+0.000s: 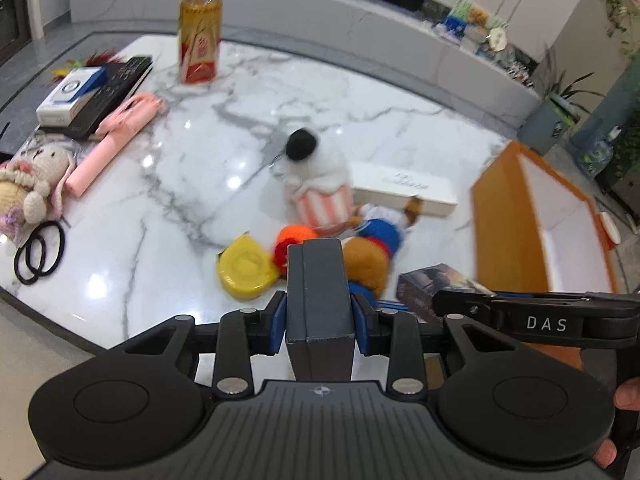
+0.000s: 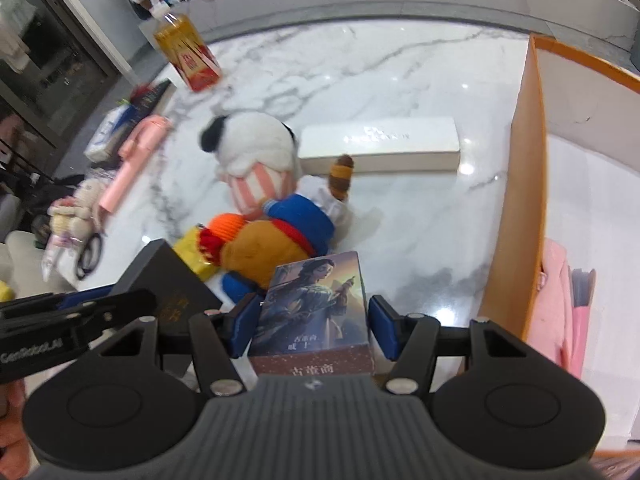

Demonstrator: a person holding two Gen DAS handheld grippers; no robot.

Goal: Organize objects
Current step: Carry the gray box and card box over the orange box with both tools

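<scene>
Looking along the left gripper (image 1: 320,312), a dark box (image 1: 320,300) is seen clamped between the blue pads (image 1: 280,320), the jaws closed narrowly on its two sides; its long axis runs straight forward, away from the camera, out over the marble table (image 1: 360,100). The right gripper (image 2: 312,328) is set around an illustrated box (image 2: 316,312): the left pad (image 2: 244,320) is pressed to the box, while a thin gap is seen at the right pad, so a firm hold cannot be confirmed. That box's long axis also points forward, printed face up.

Everything else is placed from the orange bin (image 2: 520,200). Its tall wall is standing just right of the illustrated box, with a pink item (image 2: 556,304) seen inside. Left of the bin, bare marble is left open up to a long white box (image 2: 380,144), lying crosswise, one end pointing at the bin. Further left, a plush heap is crowded together: a cupcake toy (image 2: 256,168) and an orange-and-blue doll (image 2: 280,236), with a yellow case (image 1: 244,268) beside them. Far left of the bin, a pink stick (image 1: 112,140), a remote (image 1: 116,88) and hair ties (image 1: 38,256) are lined near the table's edge. A yellow bottle (image 1: 200,36) is standing upright at the far side.
</scene>
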